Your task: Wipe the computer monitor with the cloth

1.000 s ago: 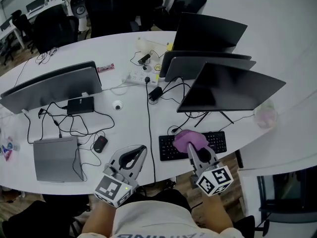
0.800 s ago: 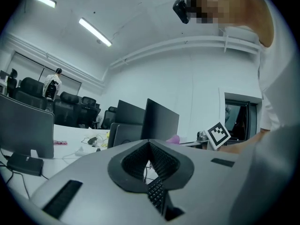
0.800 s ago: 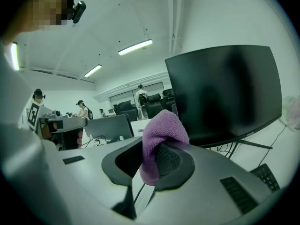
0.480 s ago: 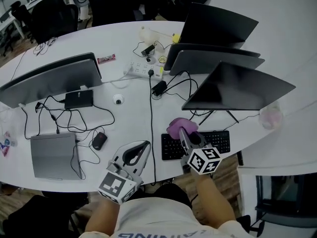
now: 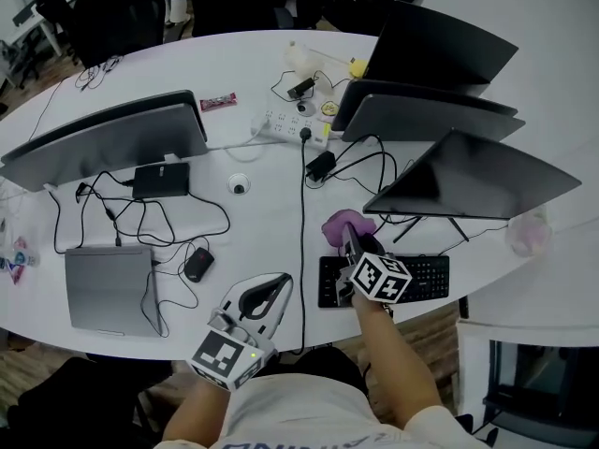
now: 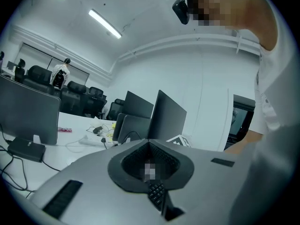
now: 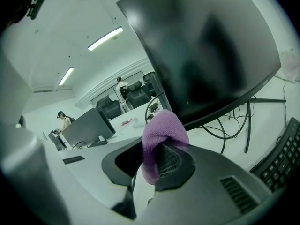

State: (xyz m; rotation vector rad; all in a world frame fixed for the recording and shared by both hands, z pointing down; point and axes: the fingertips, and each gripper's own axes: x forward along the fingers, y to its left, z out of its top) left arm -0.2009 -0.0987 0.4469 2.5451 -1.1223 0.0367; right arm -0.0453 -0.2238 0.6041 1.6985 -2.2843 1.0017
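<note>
1. Head view — the right tool (image 5: 349,238) is clenched on the purple cloth (image 5: 342,223). The cloth sticks out at 12 o'clock from its tip, over the bench (image 5: 262,223) by the far edge of the keyboard (image 5: 421,274). The tilted dark monitor (image 5: 473,181) stands at 2 o'clock from the cloth, near but apart. The left tool (image 5: 279,283) hangs at 8 o'clock from the right one, at the near edge of the bench.
2. Left gripper view — its jaws are pressed together on nothing, and it seems to take no part.
3. Right gripper view — the cloth is pinched between the jaws and bunched over their tip. The screen fills the 1 o'clock side, untouched. I judge this to be the approach: the cloth is taken, the wiping not yet begun. The next move calls for carrying the cloth toward 2 o'clock and laying it on the screen with light pressure, since the thin stand may rock.
</note>
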